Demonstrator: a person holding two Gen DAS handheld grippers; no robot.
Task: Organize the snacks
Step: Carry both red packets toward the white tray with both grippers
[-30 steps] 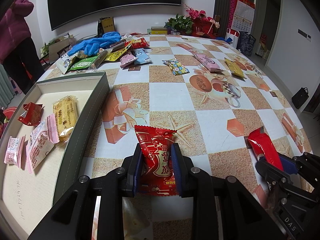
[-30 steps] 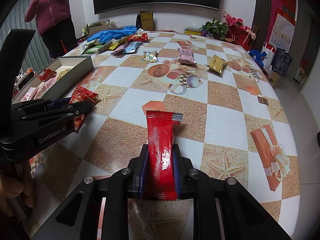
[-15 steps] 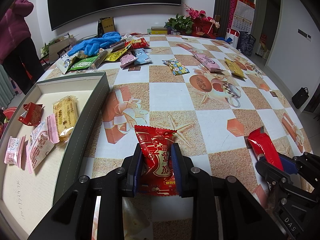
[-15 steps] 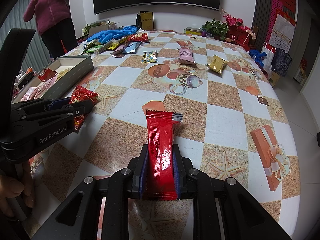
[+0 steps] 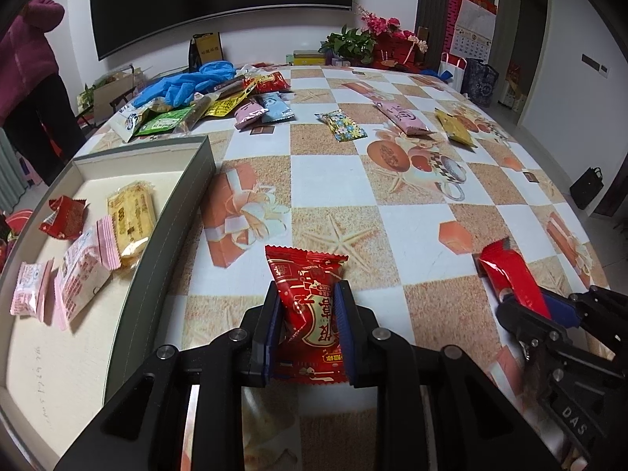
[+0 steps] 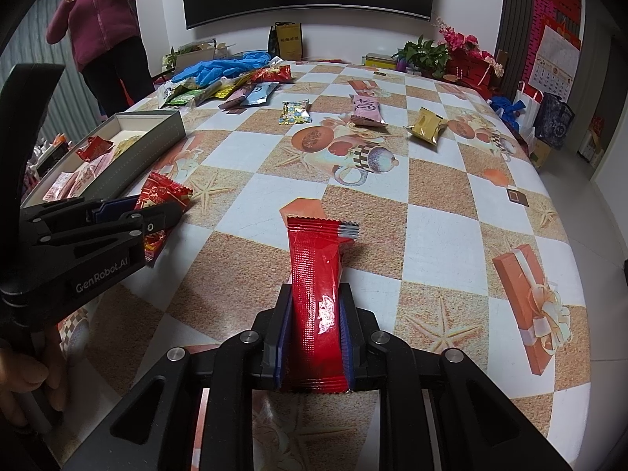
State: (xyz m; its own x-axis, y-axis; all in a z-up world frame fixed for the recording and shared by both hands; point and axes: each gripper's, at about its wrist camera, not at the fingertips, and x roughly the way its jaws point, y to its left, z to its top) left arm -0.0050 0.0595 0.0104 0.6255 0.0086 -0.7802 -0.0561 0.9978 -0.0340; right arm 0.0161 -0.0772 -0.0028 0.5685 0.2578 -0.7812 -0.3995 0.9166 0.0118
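Observation:
My left gripper (image 5: pixel 306 298) is shut on a red snack packet with gold print (image 5: pixel 308 294), held just above the table near its front edge; it also shows in the right wrist view (image 6: pixel 161 200). My right gripper (image 6: pixel 316 314) is shut on a long plain red snack bar (image 6: pixel 318 286), seen in the left wrist view (image 5: pixel 514 278) at the right. A grey open box (image 5: pixel 172 227) at the left holds several snacks: a red one (image 5: pixel 64 218), a yellow one (image 5: pixel 131 216) and pink ones (image 5: pixel 78 274).
Loose snacks lie across the checkered table: a floral packet (image 5: pixel 343 125), a pink bar (image 5: pixel 402 117), a gold packet (image 5: pixel 453 129), and a pile with blue gloves (image 5: pixel 184 82) at the far left. A person in a magenta jacket (image 6: pixel 102 27) stands beyond the table.

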